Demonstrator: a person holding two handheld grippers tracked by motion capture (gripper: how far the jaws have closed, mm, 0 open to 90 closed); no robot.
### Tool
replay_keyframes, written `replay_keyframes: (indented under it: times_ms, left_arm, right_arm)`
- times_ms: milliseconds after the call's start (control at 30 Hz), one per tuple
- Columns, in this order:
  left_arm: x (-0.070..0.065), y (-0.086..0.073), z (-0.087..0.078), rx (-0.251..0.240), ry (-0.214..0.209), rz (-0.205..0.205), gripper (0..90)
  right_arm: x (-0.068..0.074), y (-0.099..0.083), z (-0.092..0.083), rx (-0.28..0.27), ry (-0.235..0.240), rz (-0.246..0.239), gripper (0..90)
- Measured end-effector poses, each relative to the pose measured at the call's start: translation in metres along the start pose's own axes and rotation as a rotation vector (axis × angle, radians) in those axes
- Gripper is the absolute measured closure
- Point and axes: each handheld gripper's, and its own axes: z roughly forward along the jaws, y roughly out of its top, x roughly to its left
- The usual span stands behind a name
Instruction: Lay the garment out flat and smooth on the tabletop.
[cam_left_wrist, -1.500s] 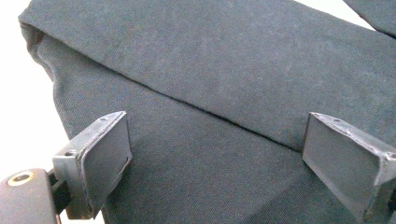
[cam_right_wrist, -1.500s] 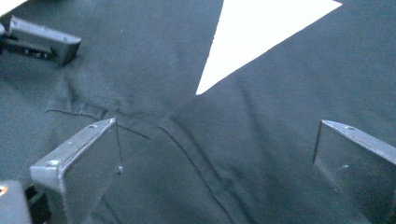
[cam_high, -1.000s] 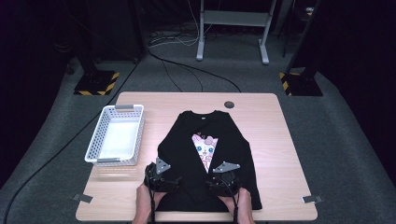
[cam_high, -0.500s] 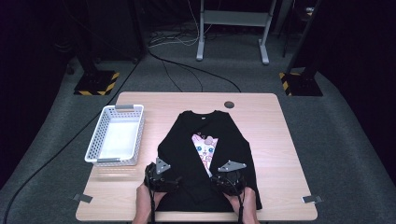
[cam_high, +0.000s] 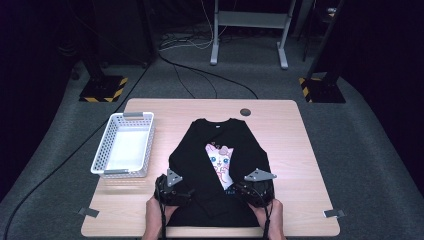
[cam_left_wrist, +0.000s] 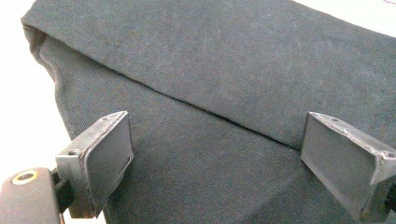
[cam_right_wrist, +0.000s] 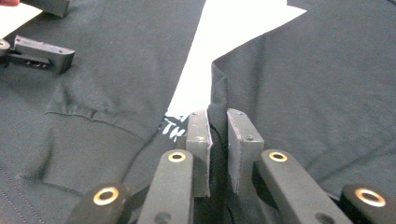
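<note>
A black long-sleeved shirt (cam_high: 220, 150) with a white cat print (cam_high: 221, 160) lies flat on the wooden table (cam_high: 295, 145), both sleeves folded in. My left gripper (cam_high: 172, 192) hovers open over its lower left; in the left gripper view the jaws (cam_left_wrist: 217, 123) stand wide apart above the black cloth (cam_left_wrist: 224, 70), gripping nothing. My right gripper (cam_high: 252, 192) is at the lower right. Its jaws have just been closing and are now shut (cam_right_wrist: 218, 114) on a raised fold of the black fabric (cam_right_wrist: 317, 84), beside the white print (cam_right_wrist: 224, 37).
A white perforated basket (cam_high: 122, 150) stands at the table's left, beside the shirt. A small round grey disc (cam_high: 245, 112) sits near the far edge. Tape strips (cam_high: 87, 212) (cam_high: 332, 213) mark the near corners. Bare wood lies right of the shirt.
My right gripper has shifted a little to the right at the shirt's lower right. The left gripper has stayed in place.
</note>
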Motion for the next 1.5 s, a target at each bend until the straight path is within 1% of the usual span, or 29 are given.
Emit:
replay_keyframes:
  times_ms: [267, 467, 933, 1033, 1300, 1367, 1500]
  left_arm:
    - [0.000, 0.000, 0.000, 0.000, 0.000, 0.000, 9.5]
    - [0.000, 0.000, 0.000, 0.000, 0.000, 0.000, 9.5]
    - [0.000, 0.000, 0.000, 0.000, -0.001, -0.001, 9.6]
    - [0.000, 0.000, 0.000, 0.000, 0.000, -0.001, 9.7]
    - [0.000, 0.000, 0.000, 0.001, 0.000, 0.000, 9.7]
    - [0.000, 0.000, 0.000, 0.001, 0.000, -0.001, 9.7]
    - [0.000, 0.000, 0.000, 0.001, 0.000, -0.001, 9.7]
  right_arm:
    - [-0.014, -0.003, -0.012, -0.019, -0.032, 0.022, 80.4]
    - [-0.027, -0.005, -0.021, -0.040, -0.051, 0.053, 80.4]
    - [-0.052, -0.011, -0.037, -0.056, -0.093, 0.108, 80.4]
    - [-0.057, -0.013, -0.041, -0.070, -0.098, 0.124, 80.5]
    - [-0.073, -0.020, -0.045, -0.071, -0.120, 0.158, 80.5]
    - [-0.075, -0.022, -0.044, -0.075, -0.121, 0.168, 80.6]
    - [-0.077, -0.023, -0.045, -0.073, -0.122, 0.173, 80.6]
